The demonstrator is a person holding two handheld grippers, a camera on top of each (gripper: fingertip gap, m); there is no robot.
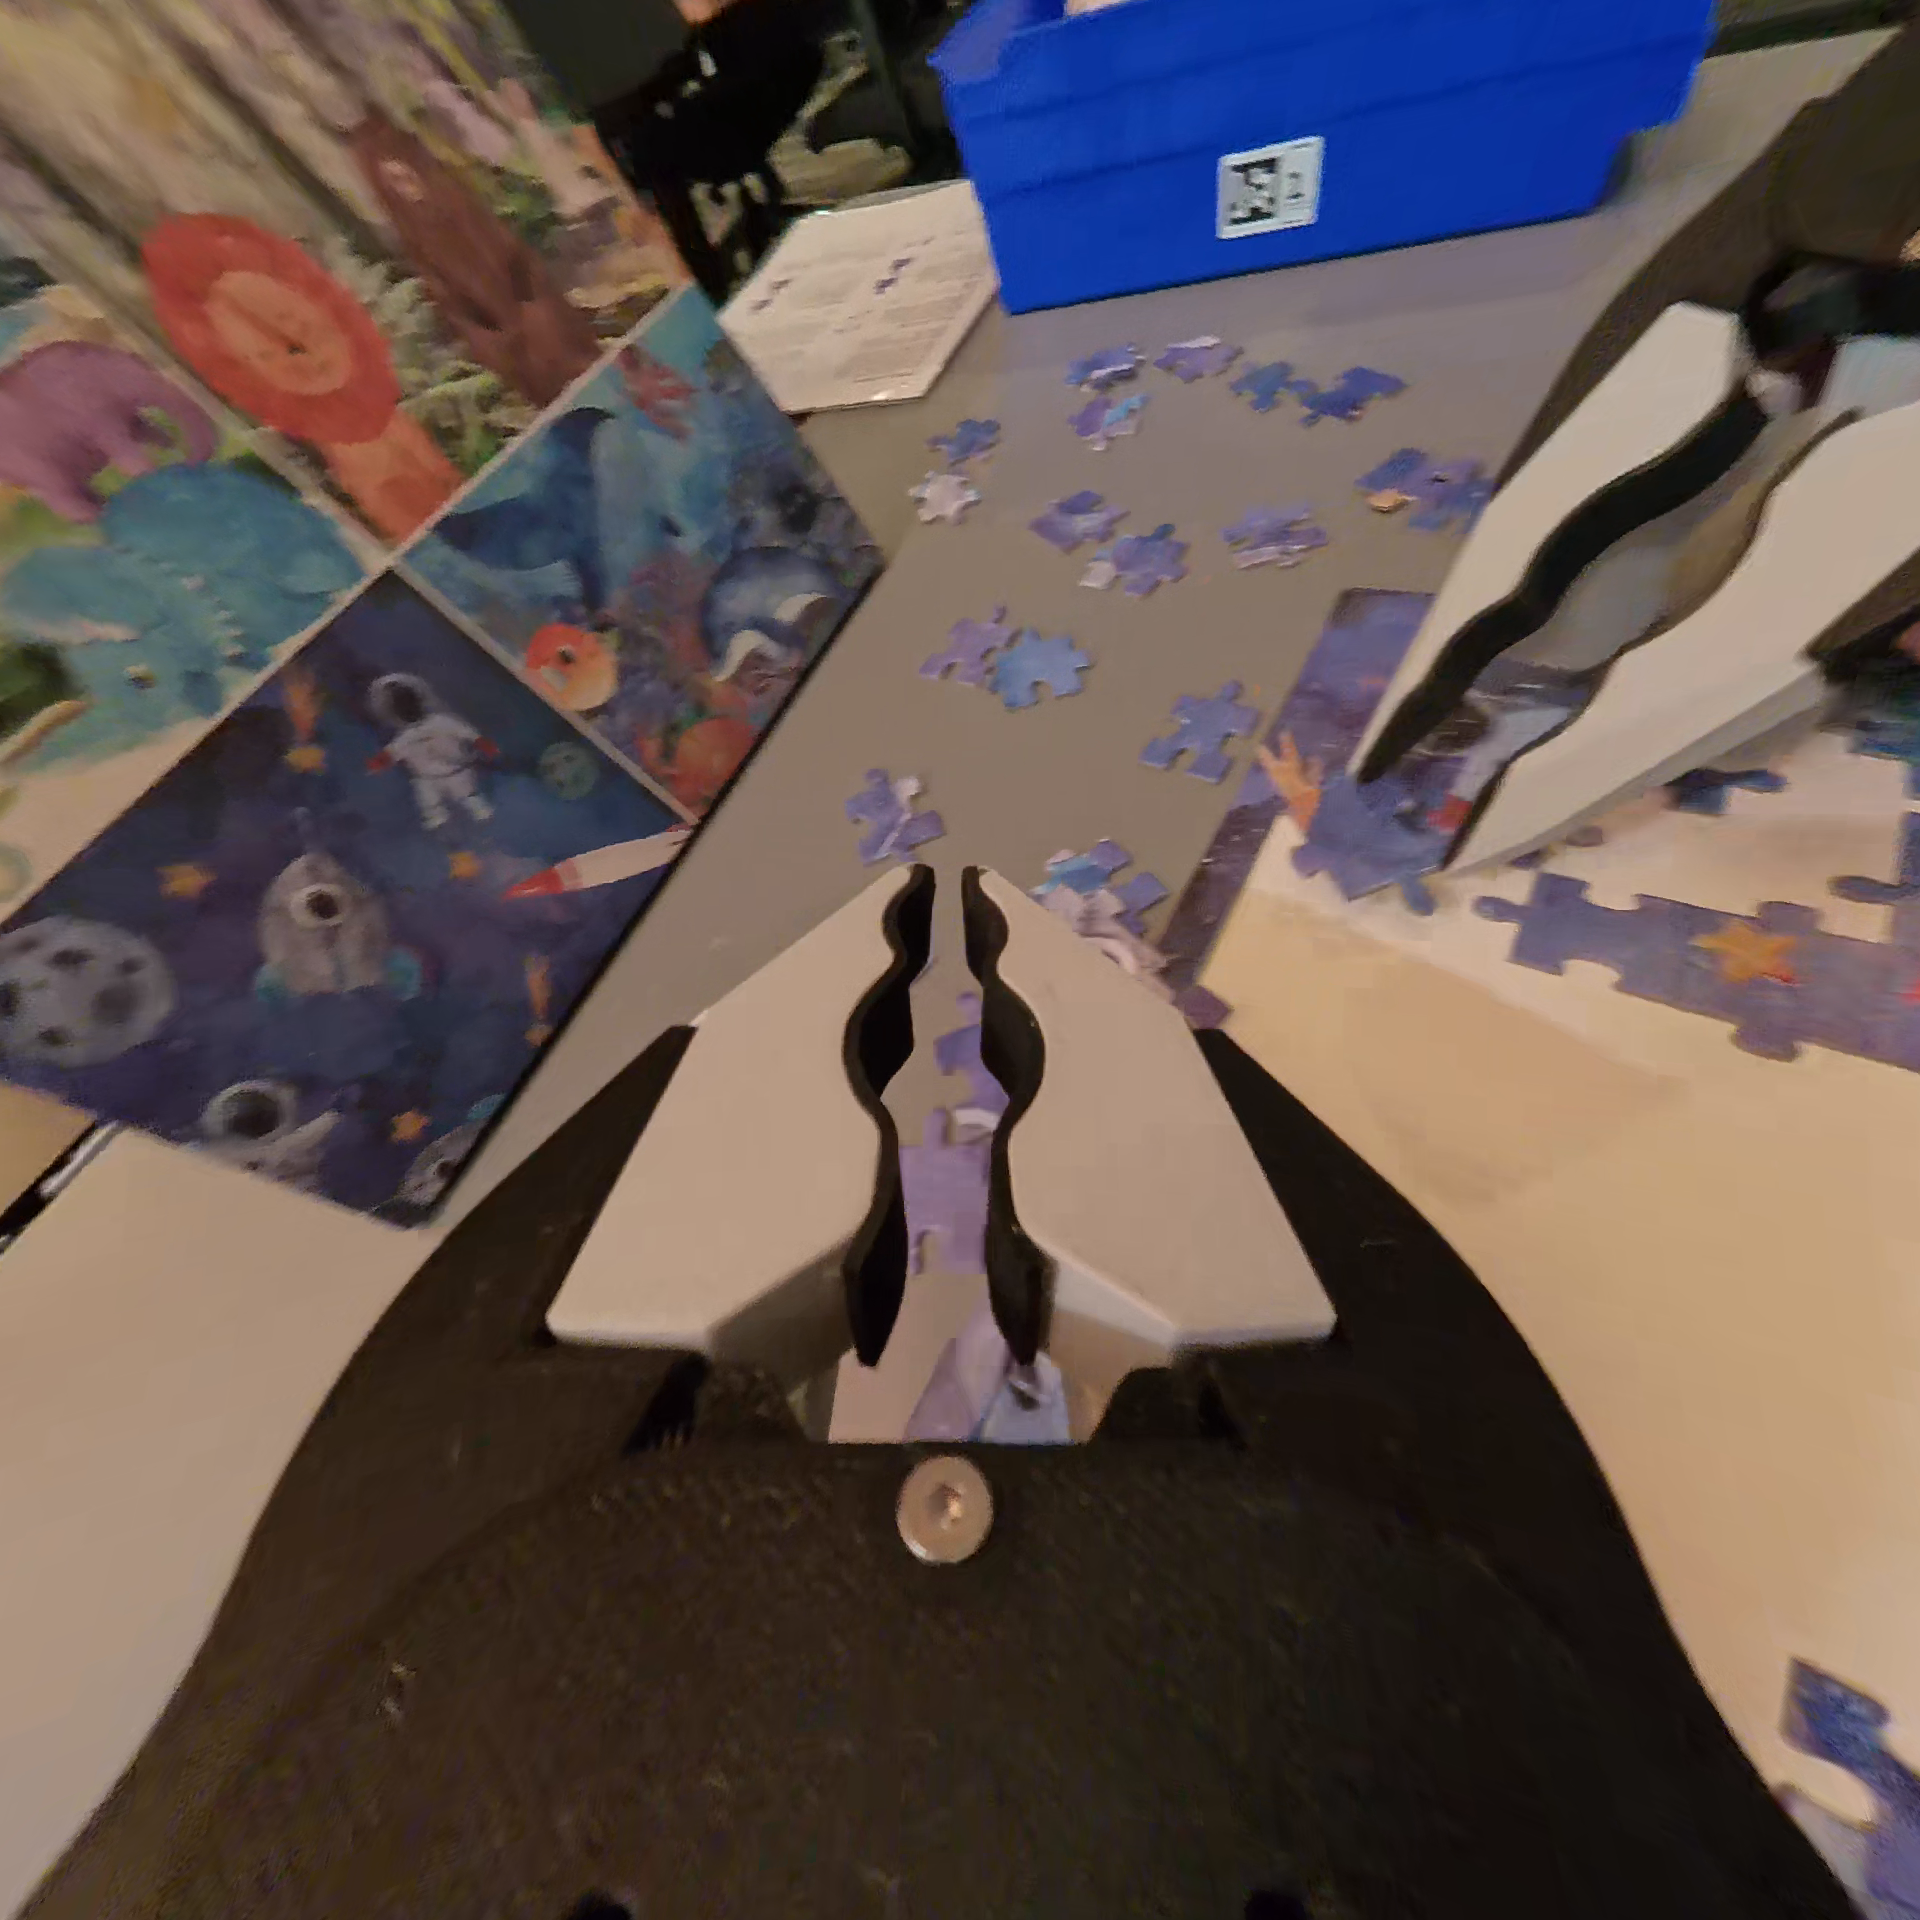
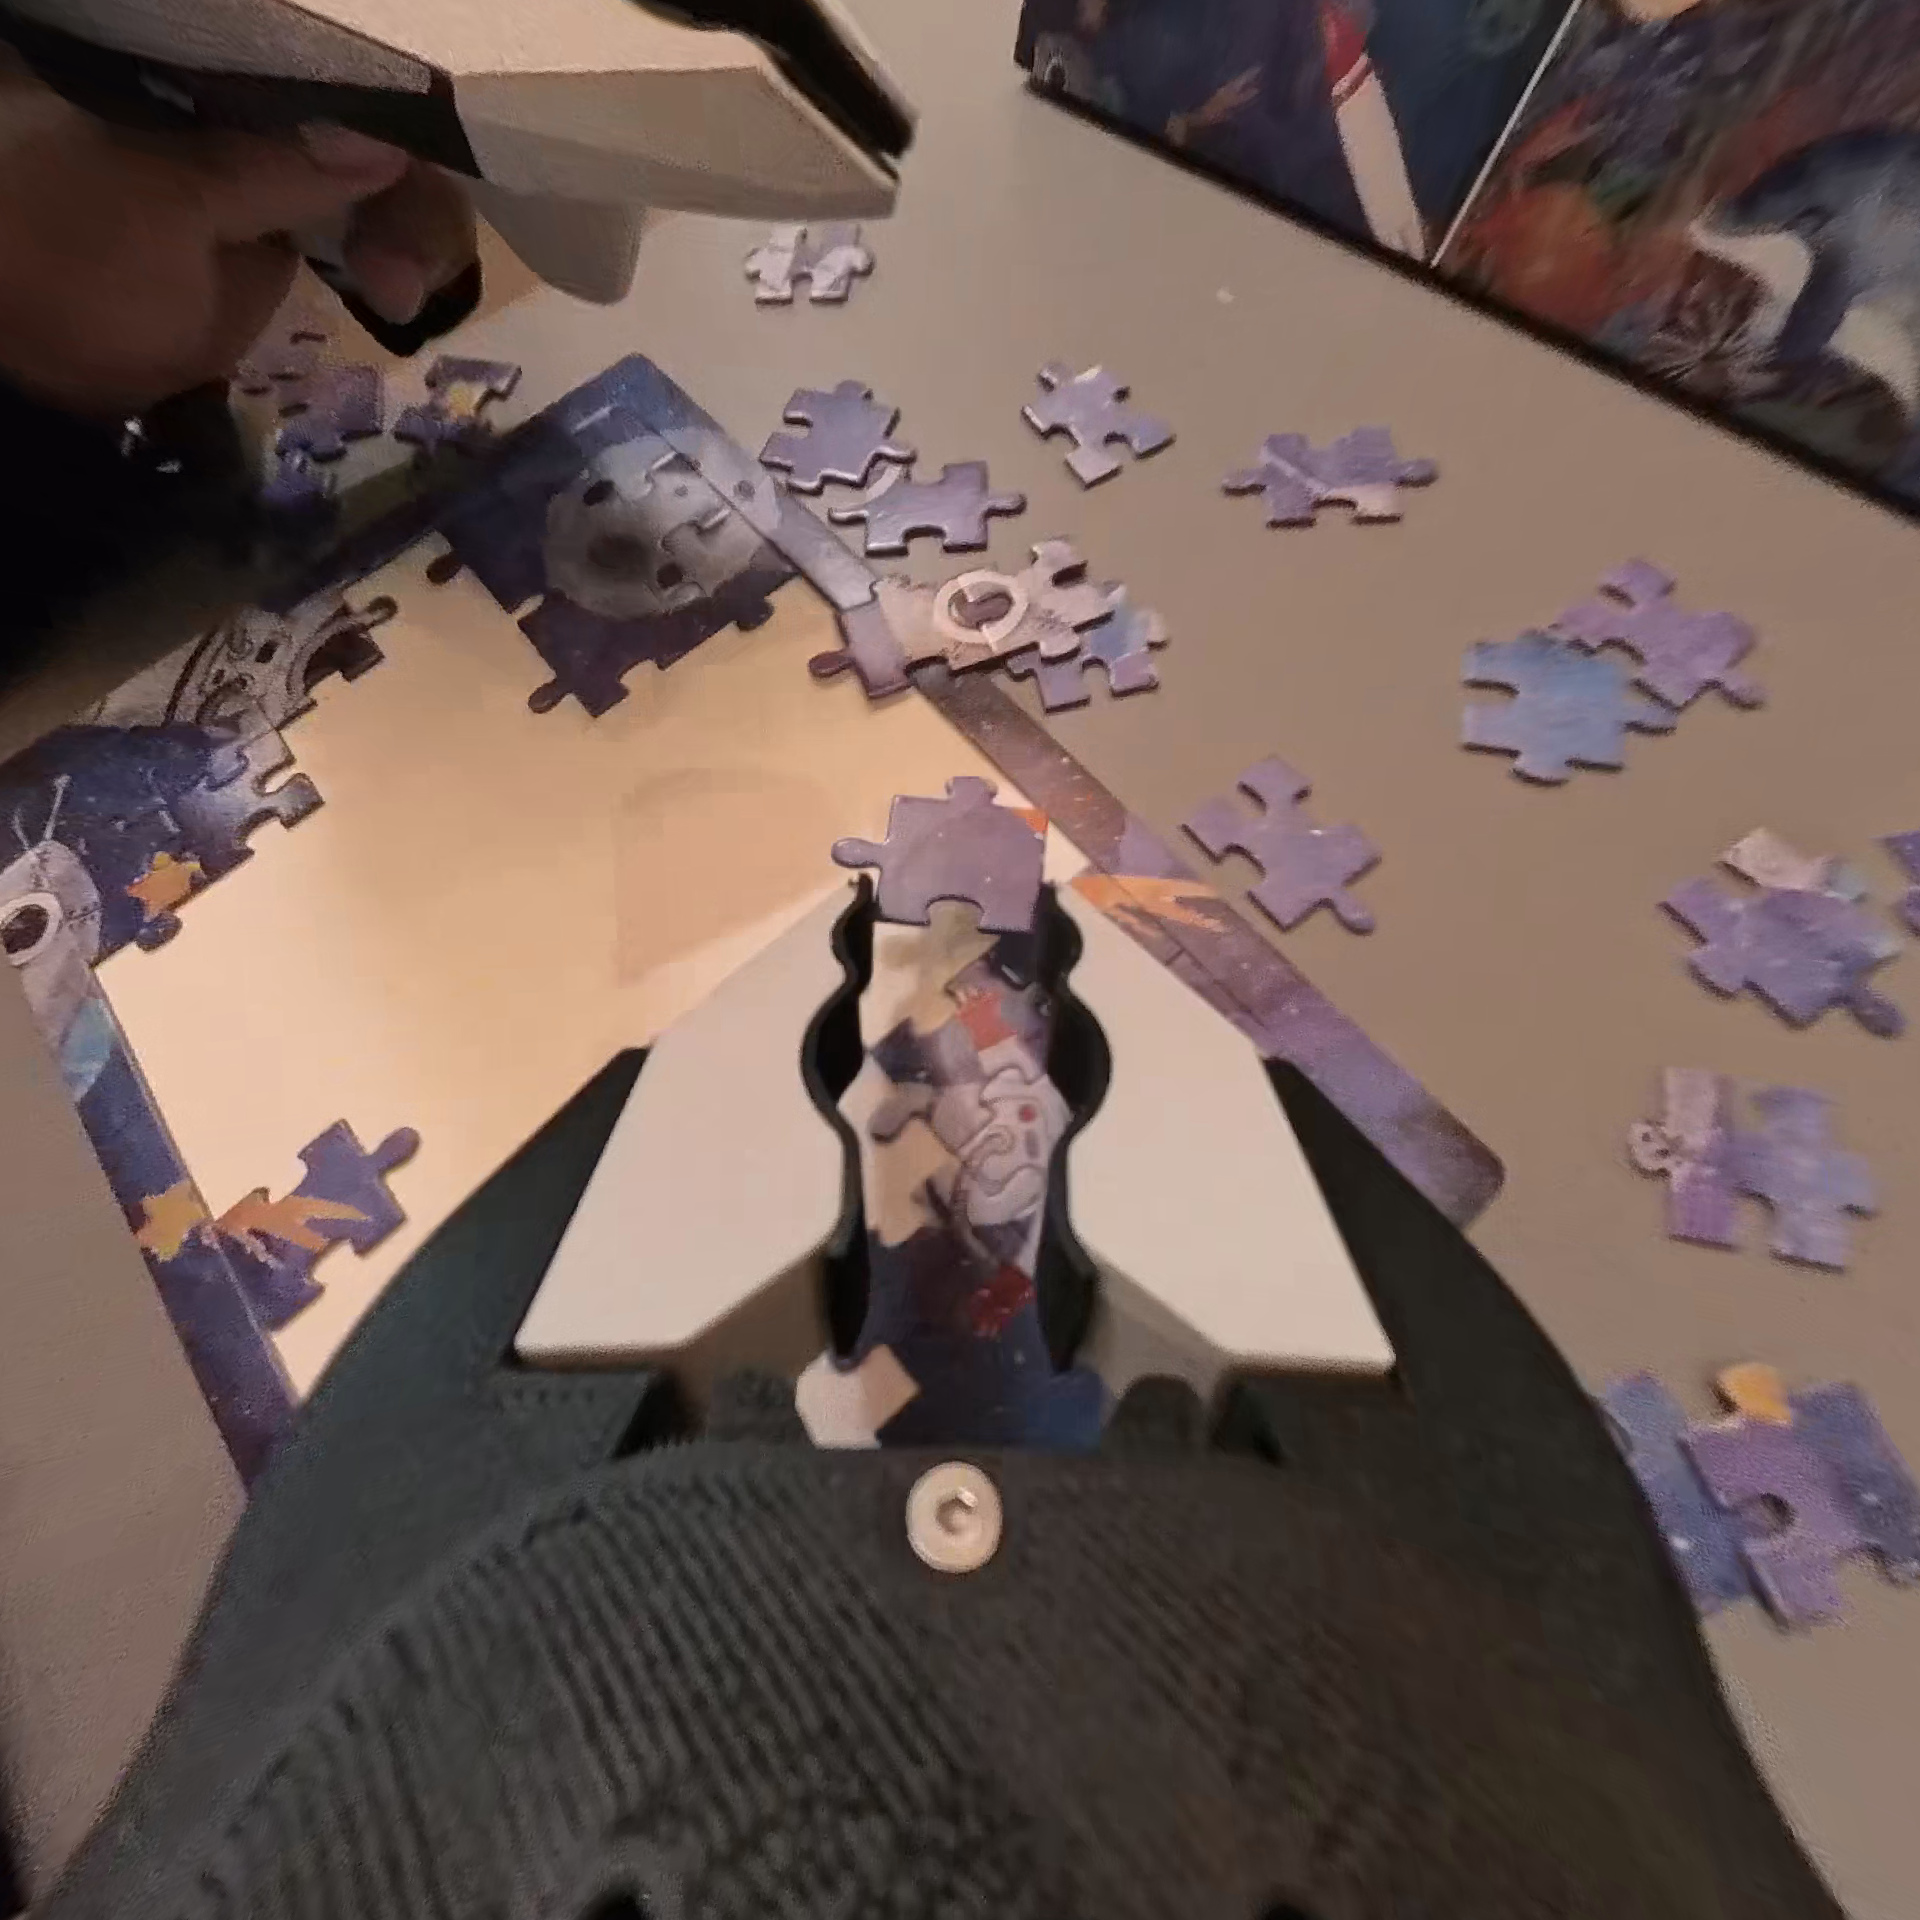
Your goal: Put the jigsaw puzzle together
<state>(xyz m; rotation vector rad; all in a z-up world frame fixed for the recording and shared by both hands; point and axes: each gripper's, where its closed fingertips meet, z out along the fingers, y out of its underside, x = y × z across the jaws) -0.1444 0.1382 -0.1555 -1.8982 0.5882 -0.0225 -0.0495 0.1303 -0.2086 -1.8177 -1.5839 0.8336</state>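
My right gripper (image 2: 951, 894) is shut on a purple jigsaw piece (image 2: 961, 852), gripped by its sides at the fingertips. It holds the piece over the beige puzzle board (image 2: 468, 883), near the board's purple border. Assembled patches with a moon and an astronaut lie on the board. My left gripper (image 1: 945, 883) has its jaws a narrow slit apart with nothing between them. It hovers over the grey table (image 1: 790, 727), with a loose purple piece (image 1: 894, 821) just ahead of it. The right gripper also shows in the left wrist view (image 1: 1418, 821), above the board's corner.
Several loose purple and blue pieces (image 1: 1153, 561) are scattered on the table beyond the board. A picture-covered puzzle box (image 1: 343, 852) lies to the left. A blue bin (image 1: 1299, 135) and a printed sheet (image 1: 862, 301) sit at the back. A hand (image 2: 156, 260) holds the left gripper. There is about 11 centimeters between the tips of the two grippers.
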